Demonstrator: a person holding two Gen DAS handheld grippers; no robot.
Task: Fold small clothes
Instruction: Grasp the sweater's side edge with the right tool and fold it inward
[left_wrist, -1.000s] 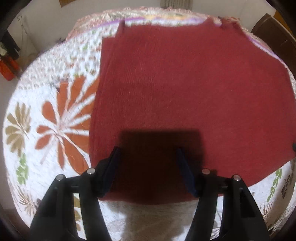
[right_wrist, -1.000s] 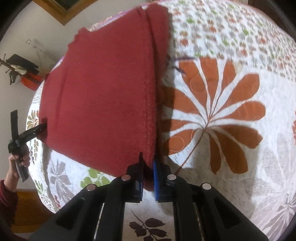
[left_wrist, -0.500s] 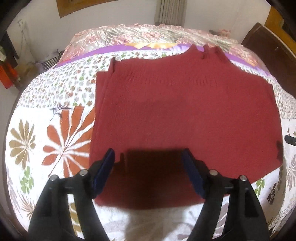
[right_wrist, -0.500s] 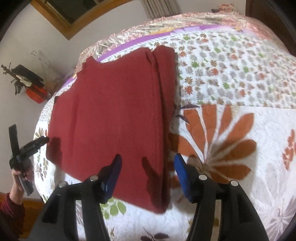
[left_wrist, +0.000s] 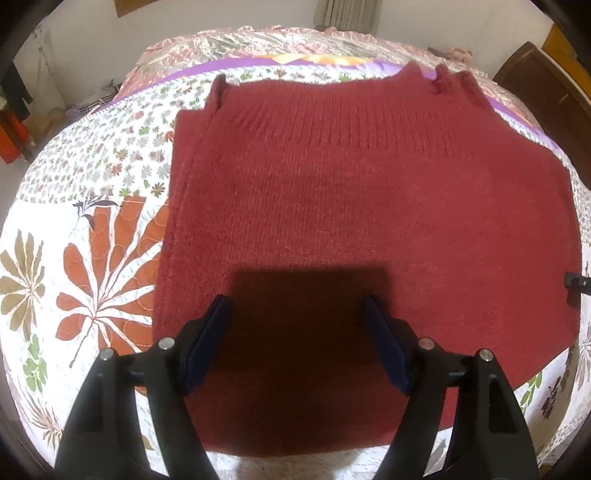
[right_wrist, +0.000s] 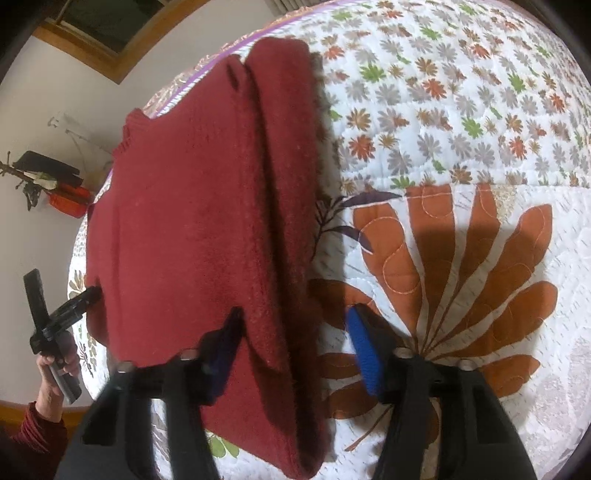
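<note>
Two grippers are in your hands, and both have their jaws wide open with nothing in them. Your left gripper (left_wrist: 295, 332) hangs over the near edge of the red sweater (left_wrist: 362, 221). The sweater lies flat on the bed, on a white quilt (left_wrist: 85, 206) with big orange flowers. Its ribbed band is on the far side. Your right gripper (right_wrist: 295, 343) hangs over one folded side edge of the sweater (right_wrist: 199, 229), with one finger over the wool and the other over the quilt (right_wrist: 461, 140). From there you can see your left hand (right_wrist: 61, 356) holding the left gripper at the sweater's far corner.
</note>
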